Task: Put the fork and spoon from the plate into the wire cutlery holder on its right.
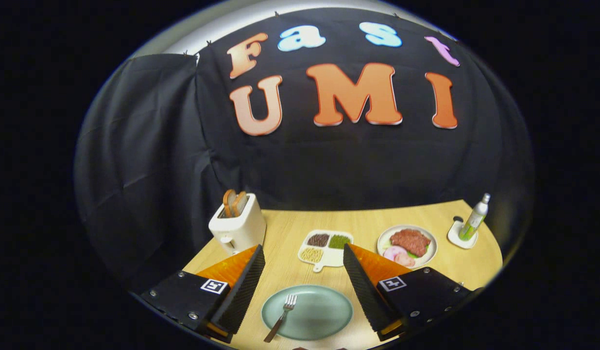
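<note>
1. We see the gripper (303,265) held above the near edge of the wooden table (285,270), its two fingers spread wide apart with nothing between the pads.
2. Between the fingers and a little below them lies a pale green plate (324,313), close to the table's near edge.
3. The plate carries a fork (282,317) on its left part: the tines point away from us toward the middle of the table, and the handle runs back over the plate's near-left rim.
4. We cannot make out a spoon on the plate, and we cannot pick out the wire cutlery holder.
5. Just beyond the fingertips, toward the table's middle, sits a white divided tray (329,257) with a small handle; its compartments hold dark brown beans, green ones and pale yellow ones.
6. To the right of that tray, a white dish (385,238) holds a piece of reddish meat on green leaves with pink slices beside it.
7. Near the far left corner stands a cream toaster (236,228) with two slices of bread (234,202) upright in its slots.
8. Near the far right edge, a green-and-white bottle (475,218) stands on a small white coaster (457,239).
</note>
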Demonstrator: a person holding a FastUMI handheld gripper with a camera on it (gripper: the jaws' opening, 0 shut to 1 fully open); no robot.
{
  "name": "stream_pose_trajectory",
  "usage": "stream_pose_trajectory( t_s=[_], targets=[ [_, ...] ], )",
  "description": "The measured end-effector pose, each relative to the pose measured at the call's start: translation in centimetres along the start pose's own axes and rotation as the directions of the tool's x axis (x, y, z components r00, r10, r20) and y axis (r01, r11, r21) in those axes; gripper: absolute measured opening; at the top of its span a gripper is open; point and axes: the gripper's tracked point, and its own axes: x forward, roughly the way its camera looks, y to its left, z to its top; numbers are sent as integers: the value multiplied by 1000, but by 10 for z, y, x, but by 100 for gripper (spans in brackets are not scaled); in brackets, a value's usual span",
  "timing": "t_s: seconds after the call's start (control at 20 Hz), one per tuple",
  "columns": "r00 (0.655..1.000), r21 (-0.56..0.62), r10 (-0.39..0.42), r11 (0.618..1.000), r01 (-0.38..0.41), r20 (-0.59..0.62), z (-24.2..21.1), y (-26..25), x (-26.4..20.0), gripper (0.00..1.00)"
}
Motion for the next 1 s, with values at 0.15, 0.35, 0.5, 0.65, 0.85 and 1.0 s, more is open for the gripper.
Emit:
stream_pose_trajectory(
  t_s=[0.15, 0.35, 0.5, 0.65, 0.85, 1.0],
  targets=[
    [986, 1, 13, 1000, -13, -165, -43, 10, 15, 97],
    [918, -22, -9, 1000, 0, -397, -105, 14, 29, 97],
    [862, -16, -14, 1000, 7, -507, -138, 17, 36, 95],
    [795, -26, -29, 1000, 17, -606, -166, 18, 41, 89],
    [717, -45, -42, 999, 15, -695, -197, 19, 47, 80],
    [649, -61, -64, 998, 27, -758, -220, 18, 49, 68]
  ],
)
